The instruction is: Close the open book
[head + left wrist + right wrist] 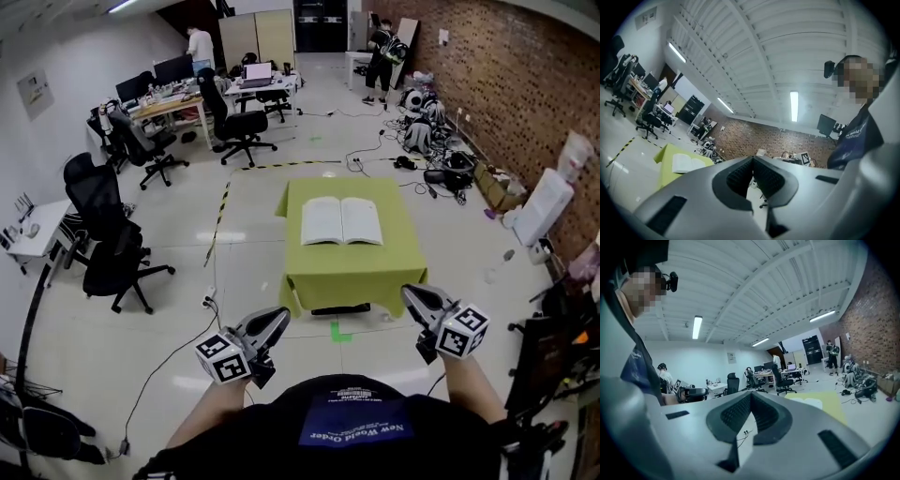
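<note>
An open book (341, 221) lies flat, pages up, in the middle of a small table with a green cloth (349, 270), some way ahead of me. Both grippers are held low in front of my body, short of the table and apart from it. My left gripper (278, 317) is shut and empty, pointing toward the table's near left corner. My right gripper (410, 294) is also shut and empty, near the table's near right corner. In the left gripper view the book (686, 162) shows far off to the left of the closed jaws (752, 159). In the right gripper view the book (808, 402) shows to the right of the closed jaws (751, 395).
Black office chairs (114, 246) stand at the left, desks with computers (178, 94) behind them. Bags and cables (427, 131) lie along the brick wall at the right. Yellow-black tape (221, 208) and a green mark (339, 330) are on the floor. People stand at the back.
</note>
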The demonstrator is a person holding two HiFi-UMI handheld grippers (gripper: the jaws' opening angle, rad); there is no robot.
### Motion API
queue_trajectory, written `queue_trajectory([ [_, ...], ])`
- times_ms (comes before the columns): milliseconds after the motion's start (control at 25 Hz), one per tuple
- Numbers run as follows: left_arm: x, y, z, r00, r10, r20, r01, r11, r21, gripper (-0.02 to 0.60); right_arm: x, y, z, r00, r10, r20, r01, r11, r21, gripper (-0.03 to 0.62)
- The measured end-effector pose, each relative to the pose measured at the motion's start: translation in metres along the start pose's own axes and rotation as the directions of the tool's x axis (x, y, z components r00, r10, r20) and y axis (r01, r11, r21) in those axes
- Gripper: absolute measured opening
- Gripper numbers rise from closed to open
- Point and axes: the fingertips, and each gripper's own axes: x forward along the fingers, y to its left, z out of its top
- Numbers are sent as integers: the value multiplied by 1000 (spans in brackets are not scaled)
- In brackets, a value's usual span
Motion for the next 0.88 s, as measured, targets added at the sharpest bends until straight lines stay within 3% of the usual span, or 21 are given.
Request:
queue_trajectory([
  [200, 3, 33, 4, 1000, -11, 3, 11, 1000, -21, 6, 30, -11, 0, 1000, -6, -30, 6, 1000, 4, -14],
  [440, 28, 59, -2, 999, 47, -21, -48, 998, -47, 6, 60, -50, 2, 999, 44, -19, -44, 999, 17, -14],
  [680, 98, 72, 16, 992, 125, 21, -126, 992, 11, 6, 82, -129, 17, 991, 134, -7, -134, 991, 3, -14],
  [880, 151, 81, 23, 976, 210, 55, -210, 978, -5, 6, 99, -196, 45, 976, 218, -1, -218, 976, -5, -14],
])
